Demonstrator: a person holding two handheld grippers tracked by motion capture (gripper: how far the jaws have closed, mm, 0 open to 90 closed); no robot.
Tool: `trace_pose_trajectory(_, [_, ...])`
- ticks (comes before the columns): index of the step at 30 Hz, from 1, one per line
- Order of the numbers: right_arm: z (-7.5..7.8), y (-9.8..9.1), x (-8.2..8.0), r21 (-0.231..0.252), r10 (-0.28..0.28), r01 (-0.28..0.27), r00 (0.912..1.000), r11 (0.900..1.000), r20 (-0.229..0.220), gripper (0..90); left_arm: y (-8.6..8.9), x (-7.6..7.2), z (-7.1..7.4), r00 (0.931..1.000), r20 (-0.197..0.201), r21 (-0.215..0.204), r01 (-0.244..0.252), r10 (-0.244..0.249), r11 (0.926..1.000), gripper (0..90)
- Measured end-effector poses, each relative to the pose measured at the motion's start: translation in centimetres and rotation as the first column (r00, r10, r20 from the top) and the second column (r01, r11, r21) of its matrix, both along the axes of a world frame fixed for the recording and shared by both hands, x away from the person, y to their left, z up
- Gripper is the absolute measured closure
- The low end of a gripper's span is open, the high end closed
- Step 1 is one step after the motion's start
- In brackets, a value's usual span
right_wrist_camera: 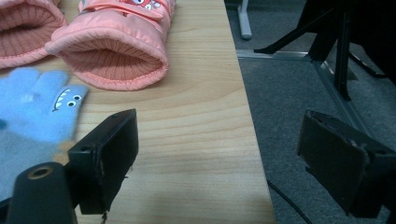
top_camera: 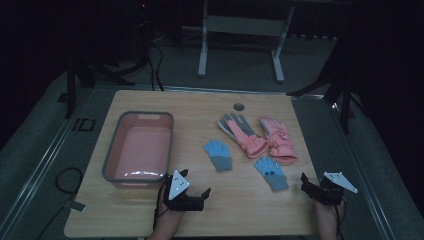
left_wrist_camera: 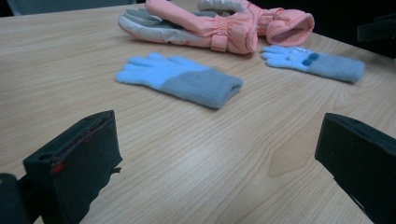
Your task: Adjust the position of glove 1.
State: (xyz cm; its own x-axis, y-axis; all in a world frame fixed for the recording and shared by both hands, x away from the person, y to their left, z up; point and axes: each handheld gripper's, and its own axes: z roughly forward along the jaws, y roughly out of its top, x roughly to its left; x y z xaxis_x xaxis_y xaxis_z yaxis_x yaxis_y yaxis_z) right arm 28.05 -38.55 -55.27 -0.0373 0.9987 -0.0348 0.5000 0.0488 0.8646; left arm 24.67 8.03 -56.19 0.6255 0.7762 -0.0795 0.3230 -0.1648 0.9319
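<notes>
With both jaws apart and holding nothing, the left gripper (top_camera: pixel 192 196) should go forward to the small blue-and-grey knit glove (top_camera: pixel 218 155) lying flat just right of the pink plastic basin (top_camera: pixel 139 148), and pinch its grey cuff low, while the right gripper (top_camera: pixel 316 189) waits open.

Basin (top_camera: pixel 111 150) on the table's (top_camera: pixel 150 210) left half, two small gloves (top_camera: pixel 218 155) (top_camera: pixel 271 172) right of it, two large gloves (top_camera: pixel 242 134) (top_camera: pixel 277 139) side by side behind them, both grippers (top_camera: pixel 192 192) (top_camera: pixel 306 181) at the near edge.
</notes>
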Motion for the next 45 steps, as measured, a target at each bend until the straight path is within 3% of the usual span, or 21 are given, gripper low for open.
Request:
trace_pose_trajectory(7, [0.0,0.0,-0.2,0.002,0.006,-0.006,1.0000,1.0000,-0.002,12.6,0.0,0.1,0.0,1.0000,-0.006,0.002,0.002,-0.002,1.0000,0.1])
trace_pose_trajectory(13, [0.5,0.2,-0.4,0.050,0.028,-0.027,0.9995,0.9984,-0.012,12.2,-0.1,0.1,0.0,1.0000,-0.005,0.005,0.005,-0.005,1.0000,0.1])
trace_pose_trajectory(23, [3.2,0.8,0.4,0.038,0.070,-0.068,0.9960,0.9970,-0.055,13.3,-0.1,0.1,0.0,0.9999,-0.007,0.008,0.012,-0.012,0.9999,0.1])
trace_pose_trajectory(25, [3.9,1.0,0.8,0.070,0.100,-0.094,0.9905,0.9931,-0.094,13.0,-0.1,0.0,0.0,0.9999,-0.007,0.008,0.013,-0.013,0.9999,0.1])
trace_pose_trajectory(26, [4.2,1.2,1.0,0.073,0.101,-0.095,0.9909,0.9928,-0.088,14.1,-0.1,0.0,0.0,0.9999,-0.006,0.008,0.013,-0.013,0.9999,0.1])
trace_pose_trajectory(29, [5.2,2.2,1.6,0.036,0.132,-0.129,0.9858,0.9910,-0.104,12.6,-0.1,0.0,0.0,0.9999,-0.004,0.008,0.016,-0.016,0.9998,0.1])
trace_pose_trajectory(33, [6.6,3.5,2.1,0.078,0.185,-0.179,0.9804,0.9807,-0.069,11.0,-0.1,0.0,0.0,0.9998,-0.007,0.008,0.017,-0.017,0.9998,0.1])
trace_pose_trajectory(38, [8.4,5.2,2.8,0.077,0.232,-0.228,0.9721,0.9706,-0.038,11.0,-0.1,0.1,0.0,0.9998,-0.011,0.005,0.014,-0.014,0.9999,0.1])
trace_pose_trajectory(45, [10.3,6.9,3.9,0.097,0.306,-0.303,0.9516,0.9481,-0.024,13.4,-0.1,0.0,0.0,0.9999,-0.006,0.006,0.015,-0.015,0.9999,0.1])
